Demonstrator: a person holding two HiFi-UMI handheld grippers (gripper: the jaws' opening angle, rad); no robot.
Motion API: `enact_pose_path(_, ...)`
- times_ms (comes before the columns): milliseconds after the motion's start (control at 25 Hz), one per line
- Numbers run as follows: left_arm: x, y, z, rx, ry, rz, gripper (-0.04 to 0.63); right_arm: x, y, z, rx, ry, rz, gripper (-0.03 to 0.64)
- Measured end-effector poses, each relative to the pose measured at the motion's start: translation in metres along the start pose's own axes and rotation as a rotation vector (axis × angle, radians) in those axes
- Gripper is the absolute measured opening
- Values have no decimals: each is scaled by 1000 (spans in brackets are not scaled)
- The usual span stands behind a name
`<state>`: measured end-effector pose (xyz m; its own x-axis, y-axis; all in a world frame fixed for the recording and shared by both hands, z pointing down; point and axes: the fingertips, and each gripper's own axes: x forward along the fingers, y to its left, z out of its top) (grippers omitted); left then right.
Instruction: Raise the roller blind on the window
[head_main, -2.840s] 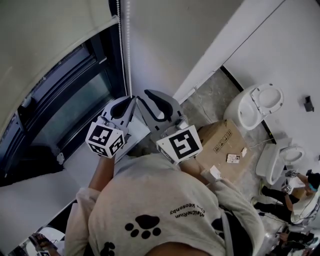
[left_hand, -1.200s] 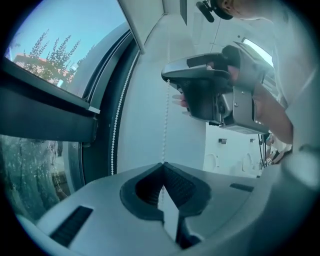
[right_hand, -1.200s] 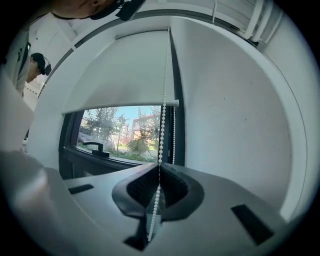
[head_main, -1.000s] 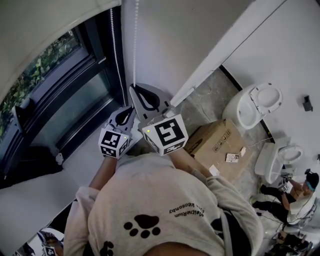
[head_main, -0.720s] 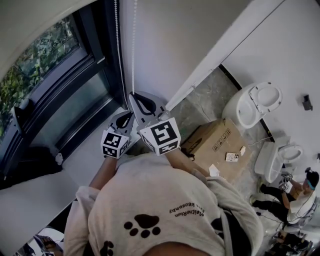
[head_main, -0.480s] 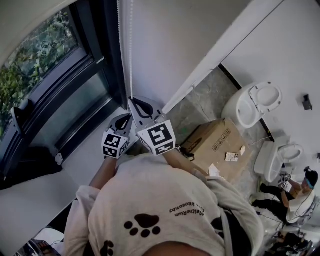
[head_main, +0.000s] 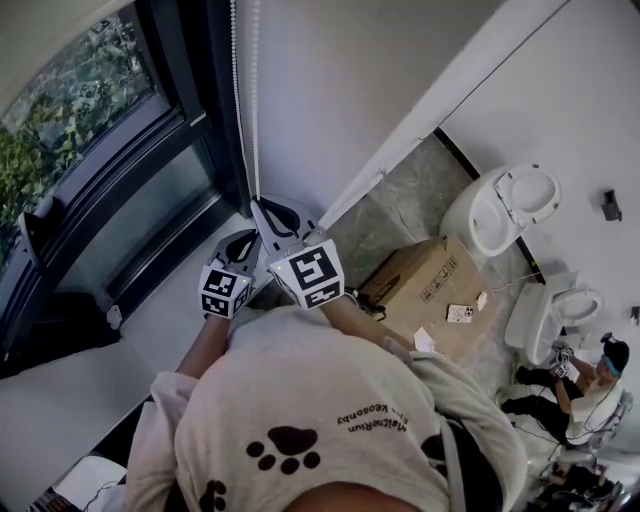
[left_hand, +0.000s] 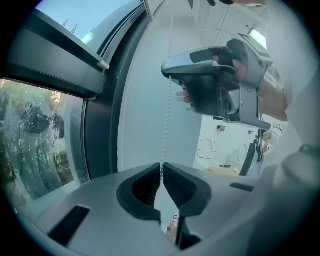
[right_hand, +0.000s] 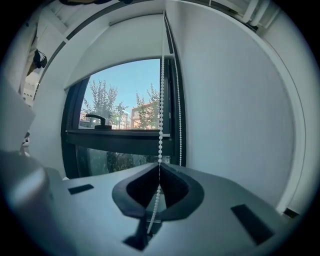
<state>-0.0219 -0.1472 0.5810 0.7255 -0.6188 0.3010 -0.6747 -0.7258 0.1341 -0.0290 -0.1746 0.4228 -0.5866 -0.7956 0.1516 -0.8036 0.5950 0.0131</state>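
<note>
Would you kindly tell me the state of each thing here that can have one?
roller blind, partly raised
bead chain, taut, pinched in both hand-held grippers
left hand-held gripper, shut on bead chain
right hand-held gripper, shut on bead chain
toilet lid, up
cardboard box, closed

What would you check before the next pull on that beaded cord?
1. Left gripper shut on the bead chain: ok.
2. Right gripper shut on the same strand: ok.
3. Chain straight between the two grippers: ok.
4. Free strand clear of the jaws: ok.
5. Roller blind fully raised: not ok, it covers the top of the window.
6. Roller mechanism at the top: cannot tell, out of view.
</note>
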Motion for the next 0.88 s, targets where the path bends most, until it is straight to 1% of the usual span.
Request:
enact_pose_path(120, -4, -2, 12, -9, -20, -9, 11, 0, -1, -1, 3, 3, 0, 11)
enact_pose_path(160, -6, -2, 18, -16, -32, -7, 35, 0, -1, -1, 4, 2, 1, 11)
enact_pose_path(200, -7, -2, 23, -28, -41, -5, 118, 0, -1, -1, 4, 1, 2, 11)
enact_pose_path(240, -8, -2, 29, -42, -49, -5, 130, 0, -2, -1, 4, -1, 2, 11)
enact_pose_path(440, -21, -1, 57, -81, -81, -5, 130, 3, -3, 0, 3, -5, 2, 11)
enact_pose_path(640, -44, 4, 94, -105, -131, -5, 124, 5, -4, 1, 1, -11, 3, 11)
enact_pose_path(720, -51, 6, 110, -95, -143, -2, 120, 6, -4, 1, -1, -11, 4, 11)
enact_pose_path(880, -64, 9, 139, -46, -149, 12, 109, 7, -6, 1, -3, -13, 3, 11)
